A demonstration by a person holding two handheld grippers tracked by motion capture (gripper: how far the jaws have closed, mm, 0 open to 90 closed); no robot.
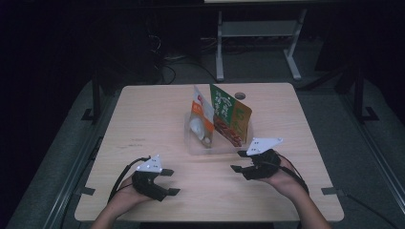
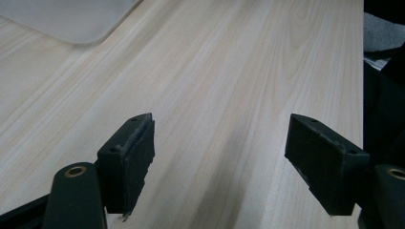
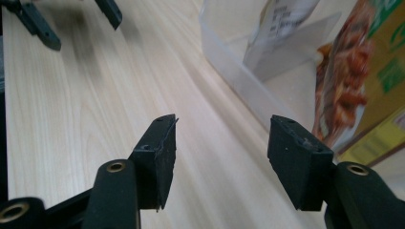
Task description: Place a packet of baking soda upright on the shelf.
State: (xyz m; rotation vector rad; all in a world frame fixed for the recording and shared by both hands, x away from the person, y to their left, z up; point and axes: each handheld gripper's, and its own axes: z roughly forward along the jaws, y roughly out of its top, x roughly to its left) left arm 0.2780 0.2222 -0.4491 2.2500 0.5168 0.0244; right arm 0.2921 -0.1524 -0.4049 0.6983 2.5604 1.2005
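Your left gripper (image 1: 167, 182) sits low at the near left of the desk (image 1: 157, 119), cradled in your left hand (image 1: 125, 194), forearm coming in from the bottom edge. Its jaws stand wide apart with nothing between them, pointing right and a little away from you. Your right gripper (image 1: 239, 161) is over on the near right, held in your right hand (image 1: 282, 179), wrist angled inward so the jaws point left toward the middle. Those jaws are parted too, nothing between the pads, and the grey three-cornered plate sits on top, cable trailing back along your forearm.
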